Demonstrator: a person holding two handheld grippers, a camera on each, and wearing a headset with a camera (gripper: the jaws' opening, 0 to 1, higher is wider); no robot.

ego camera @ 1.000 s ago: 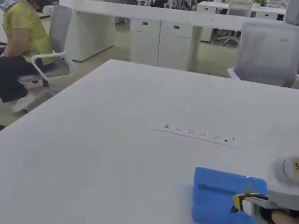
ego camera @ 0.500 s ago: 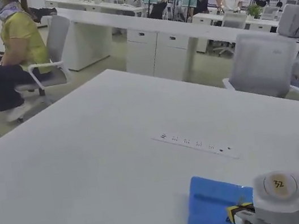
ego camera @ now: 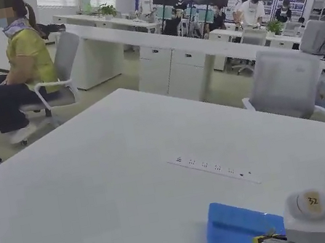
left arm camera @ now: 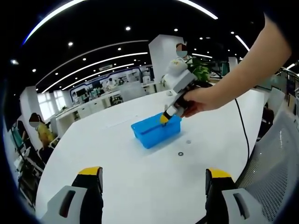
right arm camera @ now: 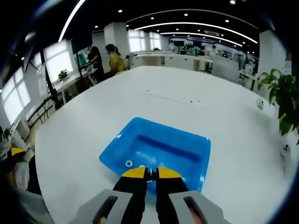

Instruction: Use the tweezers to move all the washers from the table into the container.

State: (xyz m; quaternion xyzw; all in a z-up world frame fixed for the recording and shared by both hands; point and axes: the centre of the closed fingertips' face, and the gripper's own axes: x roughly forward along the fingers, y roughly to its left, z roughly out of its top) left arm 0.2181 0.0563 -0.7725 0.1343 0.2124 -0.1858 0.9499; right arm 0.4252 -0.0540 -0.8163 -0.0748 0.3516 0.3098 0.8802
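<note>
Fingers of your left gripper (left arm camera: 154, 175) stand wide apart. They hold nothing and touch nothing, with bare desk (left arm camera: 140, 163) between them. Fingers of your right gripper (right arm camera: 151, 173) are pressed together, with barely a slit left. I cannot tell whether anything thin is pinched in that slit. Their yellow tips hang just over the near wall of the blue container (right arm camera: 173, 140).

The right gripper view looks down into the container. It shows one washer (right arm camera: 129, 164) on the floor there, just left of the tips and close to the near wall.

The left gripper view shows the desk around the container instead. Two washers lie outside it, one (left arm camera: 180, 153) nearer you and the other (left arm camera: 188, 141) just beyond. Both are well ahead of your left fingers, between them and closer to the right one. That view also shows your hand (left arm camera: 196, 100) wrapped round the right gripper, with the tips pointing down over the container.

In the head view the right gripper's body covers the container's right corner. One yellow left fingertip pokes in at the bottom edge, well apart to the left.
</note>
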